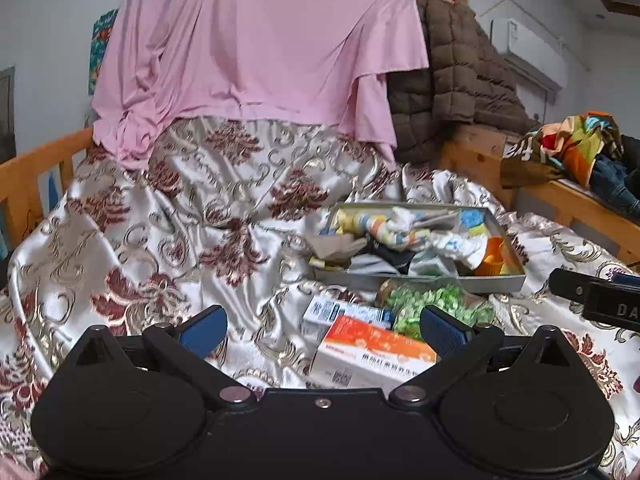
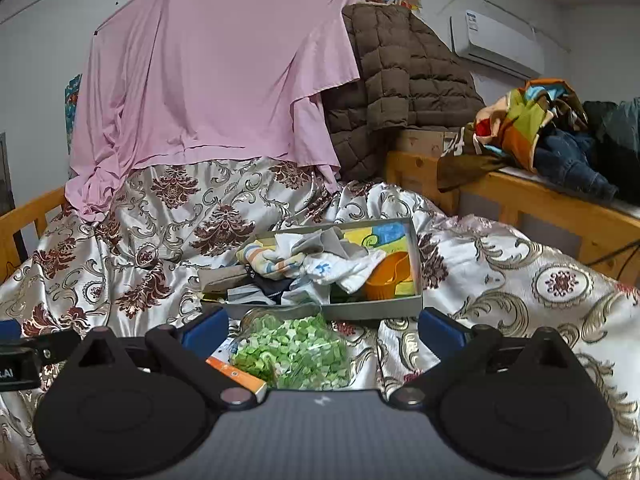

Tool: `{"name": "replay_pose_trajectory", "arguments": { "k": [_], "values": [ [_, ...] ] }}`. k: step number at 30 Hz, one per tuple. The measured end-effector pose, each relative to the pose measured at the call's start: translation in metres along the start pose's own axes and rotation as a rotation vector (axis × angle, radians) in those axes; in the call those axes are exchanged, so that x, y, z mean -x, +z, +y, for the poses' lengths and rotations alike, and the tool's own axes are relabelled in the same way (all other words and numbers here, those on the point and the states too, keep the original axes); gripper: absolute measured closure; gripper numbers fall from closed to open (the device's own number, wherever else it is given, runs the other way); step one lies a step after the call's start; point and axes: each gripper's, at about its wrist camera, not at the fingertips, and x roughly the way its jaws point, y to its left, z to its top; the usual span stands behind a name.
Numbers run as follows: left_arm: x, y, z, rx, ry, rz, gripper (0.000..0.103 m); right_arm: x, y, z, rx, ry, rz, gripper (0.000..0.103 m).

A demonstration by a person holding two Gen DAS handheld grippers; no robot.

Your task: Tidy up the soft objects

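Both claws, left gripper [image 1: 323, 326] and right gripper [image 2: 323, 328], spread apart, holding nothing. Socks and cloths [image 2: 320, 266] heaped unsorted in shallow grey cardboard tray [image 2: 376, 308], far centre on patterned satin bedspread [image 2: 500, 264]. Clear bag of green pieces [image 2: 292, 350] and orange-white cartons [image 1: 376, 350] near, outside tray. Stage unclear.

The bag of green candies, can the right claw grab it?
Probably yes. The bag of green candies lies right ahead of the open right claw, between its fingers, with nothing covering it on the bedspread.
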Motion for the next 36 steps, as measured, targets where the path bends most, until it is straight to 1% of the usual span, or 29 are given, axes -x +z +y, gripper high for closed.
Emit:
{"name": "replay_pose_trajectory", "arguments": {
  "k": [4,10,15,17,22,36],
  "values": [
    [0.002,-0.004,0.001,0.009,0.015,0.007,0.001,0.003,-0.004,0.001,-0.005,-0.016,0.007,0.000],
    [0.004,-0.009,-0.004,-0.017,0.036,0.015,0.001,0.007,-0.011,0.008,0.021,-0.049,0.014,0.000],
    [0.010,-0.016,-0.007,-0.018,0.066,-0.020,0.001,0.013,-0.015,0.012,0.019,-0.067,0.004,0.000],
    [0.011,-0.018,-0.007,-0.013,0.082,-0.023,0.001,0.013,-0.017,0.013,0.020,-0.074,0.009,0.000],
    [0.009,-0.020,-0.008,-0.017,0.100,-0.005,0.001,0.013,-0.020,0.018,0.043,-0.071,0.023,0.000],
    [0.006,-0.021,-0.006,-0.011,0.110,0.012,0.001,0.004,-0.024,0.022,0.065,-0.045,0.084,0.000]
  ]
}}
